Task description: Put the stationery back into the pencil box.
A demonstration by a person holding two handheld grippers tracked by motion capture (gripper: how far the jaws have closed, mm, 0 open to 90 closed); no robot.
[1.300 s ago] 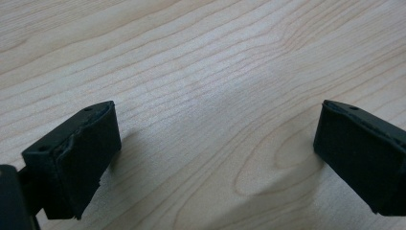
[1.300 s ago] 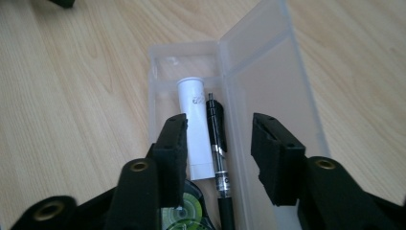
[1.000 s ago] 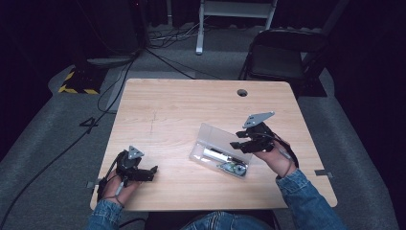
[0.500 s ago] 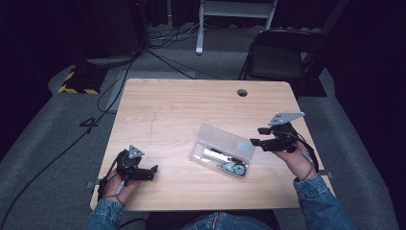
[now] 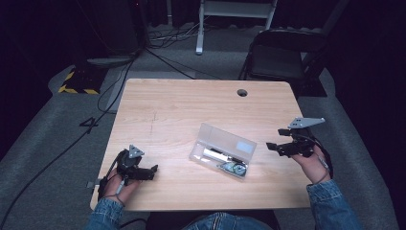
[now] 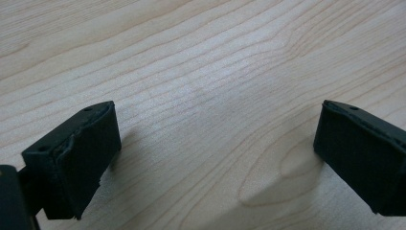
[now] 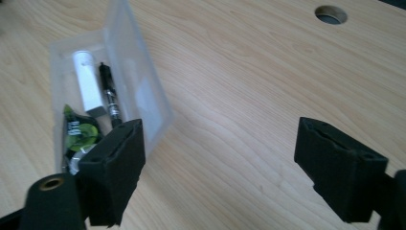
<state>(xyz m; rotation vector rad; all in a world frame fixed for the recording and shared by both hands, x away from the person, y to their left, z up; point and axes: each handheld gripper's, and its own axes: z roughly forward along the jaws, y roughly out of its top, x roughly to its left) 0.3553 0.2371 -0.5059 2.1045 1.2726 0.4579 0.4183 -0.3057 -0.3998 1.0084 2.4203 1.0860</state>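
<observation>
Over on the left: resting low on the near corner of the wooden table (image 5: 191, 110), left gripper (image 5: 152, 170) pointed inward toward the middle, forearm flat along the table's edge. Spread wide in the left gripper view, with bare wood grain in the gap and nothing pinched. Well apart from the work, looks parked for now. Worth bringing in to steady the base if things start to slide.

Moving to the centre: clear plastic case (image 5: 222, 153) lying at an angle on the near half of the table, lid tilted up and open. Inside, seen from the right gripper view: a white tube (image 7: 87, 84), a black pen (image 7: 109, 93) beside it, and a green-labelled roll (image 7: 79, 134) at the near end, too blurred to name better.

On to the right: right gripper (image 5: 271, 146) held just off the surface near the case's right end, apart from it, wrist raised and jaws aimed left at it. Opened wide too, gripping nothing.

Looks like an approach to the case, either for the lid or for something inside. To do it well: come in slow and level, square up to the lid's free edge, avoid nudging the light case sideways. For the pen, tip down and pinch across its barrel, clear of the thin wall.
</observation>
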